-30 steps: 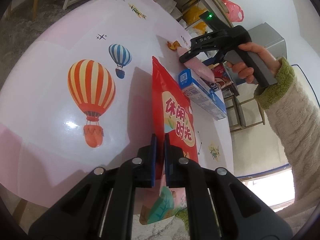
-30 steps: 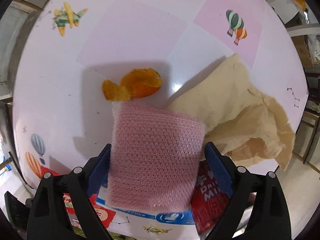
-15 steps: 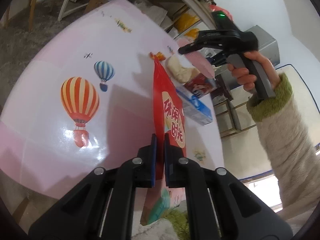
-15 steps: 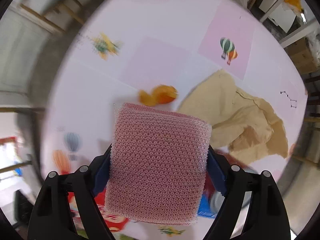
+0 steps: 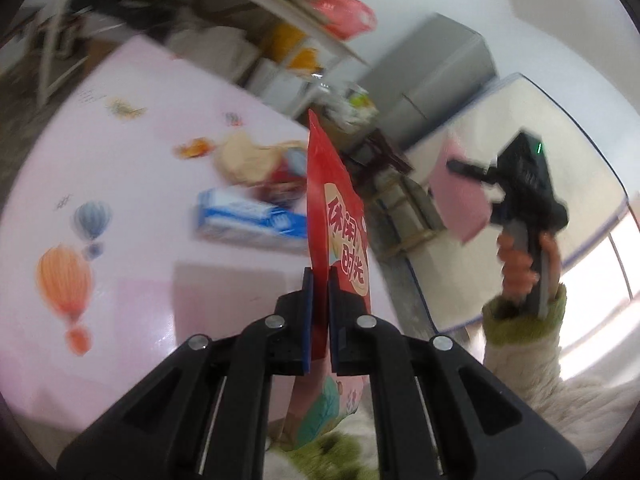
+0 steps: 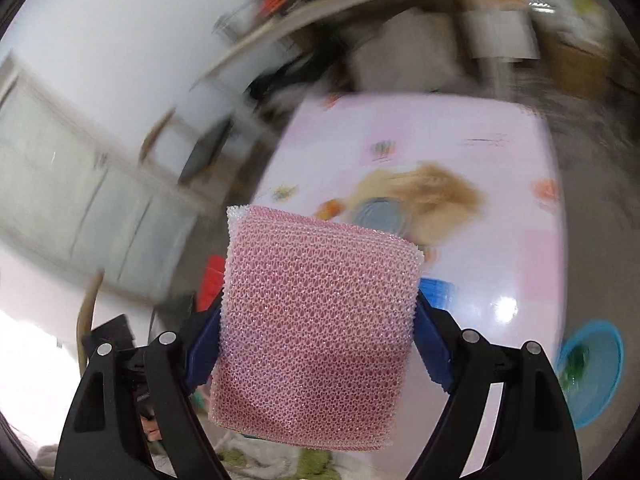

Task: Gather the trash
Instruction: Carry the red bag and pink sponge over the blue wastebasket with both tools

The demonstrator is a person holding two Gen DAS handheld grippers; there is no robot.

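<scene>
Trash was held in both grippers above the bench (image 5: 132,168). A red snack bag (image 5: 332,216) with yellow characters stood on edge in the left gripper (image 5: 319,312), whose jaws were closed tight on its lower part, so that the bag rose upright in front of the camera and hung below the fingers as well. A pink mesh sponge (image 6: 316,320) was gripped across its width by the right gripper (image 6: 318,344); the jaws stood wide, their blue pads (image 6: 434,356) pressed against its two sides, having just closed in a little upon it. In the left wrist view the same sponge (image 5: 460,200) was seen held off to the right of the bench edge, with the black handle clasped by a hand (image 5: 520,264) in a cream sleeve with a green cuff (image 5: 520,320). Left lying on the pink bench were a blue and white carton (image 5: 248,220), a crumpled beige paper (image 5: 248,156) just behind it, a red packet (image 5: 280,184) between the two, and a scrap of orange peel (image 5: 194,147) near the paper. A blue bowl (image 6: 592,376) was visible at the bench's near corner in the right wrist view. Both views were blurred.
</scene>
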